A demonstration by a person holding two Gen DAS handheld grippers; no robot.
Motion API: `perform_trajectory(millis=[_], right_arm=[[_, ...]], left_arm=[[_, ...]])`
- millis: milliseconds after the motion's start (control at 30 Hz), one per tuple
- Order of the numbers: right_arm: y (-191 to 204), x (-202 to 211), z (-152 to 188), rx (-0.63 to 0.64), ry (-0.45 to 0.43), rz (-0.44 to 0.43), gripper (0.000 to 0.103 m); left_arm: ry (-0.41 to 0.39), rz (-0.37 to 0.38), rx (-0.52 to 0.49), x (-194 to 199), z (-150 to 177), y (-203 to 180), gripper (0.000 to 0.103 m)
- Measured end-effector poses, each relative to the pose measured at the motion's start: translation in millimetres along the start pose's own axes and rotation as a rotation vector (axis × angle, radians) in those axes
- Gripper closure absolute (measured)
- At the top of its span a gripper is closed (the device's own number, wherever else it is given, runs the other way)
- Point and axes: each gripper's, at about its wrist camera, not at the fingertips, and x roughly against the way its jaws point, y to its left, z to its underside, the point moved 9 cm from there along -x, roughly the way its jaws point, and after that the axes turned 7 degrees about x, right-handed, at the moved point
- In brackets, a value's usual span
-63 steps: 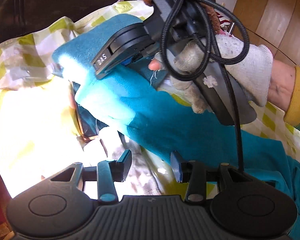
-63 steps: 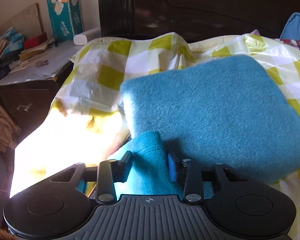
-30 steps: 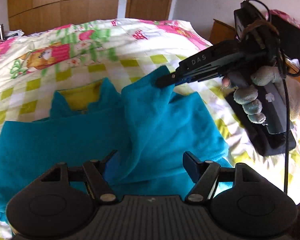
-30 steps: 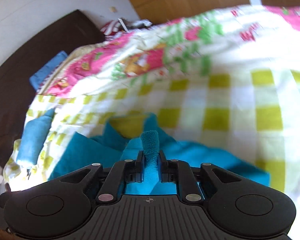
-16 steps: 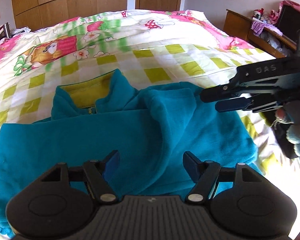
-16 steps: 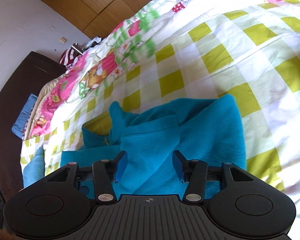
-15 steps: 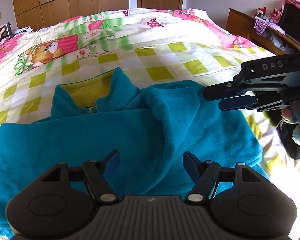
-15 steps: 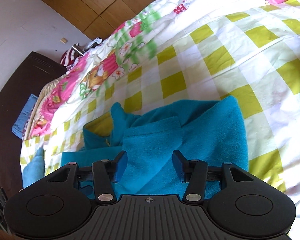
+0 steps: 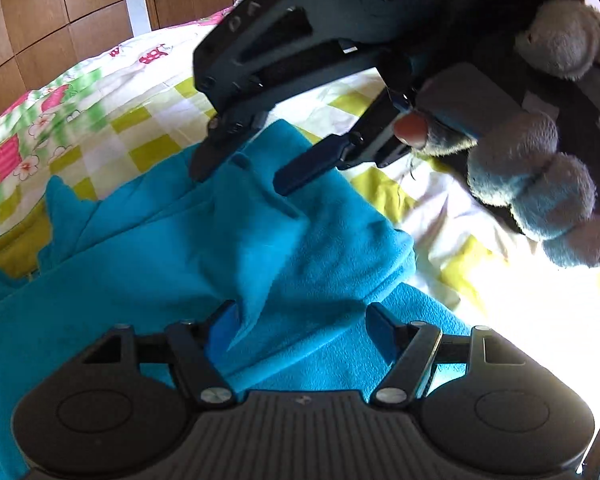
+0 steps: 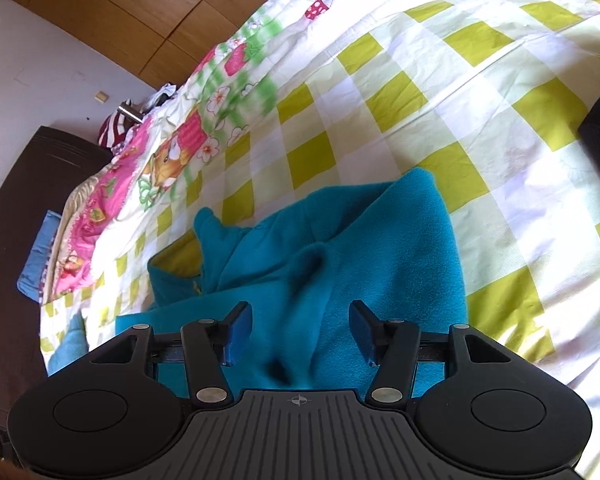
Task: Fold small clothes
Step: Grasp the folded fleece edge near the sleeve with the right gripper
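Lying on checked sheet (image 10: 452, 92): teal fleece (image 9: 260, 248); both claws, left (image 9: 302, 326) & right (image 10: 300, 330), apart, empty.

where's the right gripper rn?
In the left wrist view, the right gripper hangs open, upper centre, over the far edge of the teal fleece garment spread on the yellow-checked bedsheet.

Both grippers were held wide apart-jawed: left gripper (image 9: 302, 330) low, right gripper (image 9: 242, 168) gripped by a gloved hand (image 9: 540, 184).
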Motion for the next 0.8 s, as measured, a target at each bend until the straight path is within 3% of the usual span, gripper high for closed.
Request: perform_trajectory(millis=[100,233,367,400,500,567,733,800], right_arm=[[8.6,-6.6,4.6,0.044,0.024,0.009,0.044],[0.7,-16.7,16.5,0.094,0.065,0.131,0.044],[-10.4,-27.8,19.2,0.055,0.08,0.154,0.047],[-11.8,-30.0,17.6,0.043,0.076,0.155,0.054],[-14.2,-34.5,13.8,0.006,0.076,0.163,0.091],[-10.4,-30.9,9.5,0.018,0.056,0.165,0.095],[11.7,2.8,-17.0,0.096,-0.094,0.147,0.097],[5.3,0.8,-17.9,0.106,-0.098,0.174,0.097]], left_arm=[[0.009,0.001,0.013,2.5,3.9,0.8,0.022],[0.011,-0.01,0.046,10.3,9.2,11.6,0.022],[0.025,-0.049,0.093,22.6,22.8,33.3,0.022],[0.024,-0.068,0.103,26.7,25.4,40.5,0.022],[0.018,-0.123,0.142,38.4,29.6,63.6,0.022],[0.006,-0.171,0.174,46.3,29.7,83.5,0.022],[-0.038,-0.255,0.246,63.7,25.6,123.9,0.022],[-0.037,-0.29,0.253,63.8,29.3,136.1,0.022]])
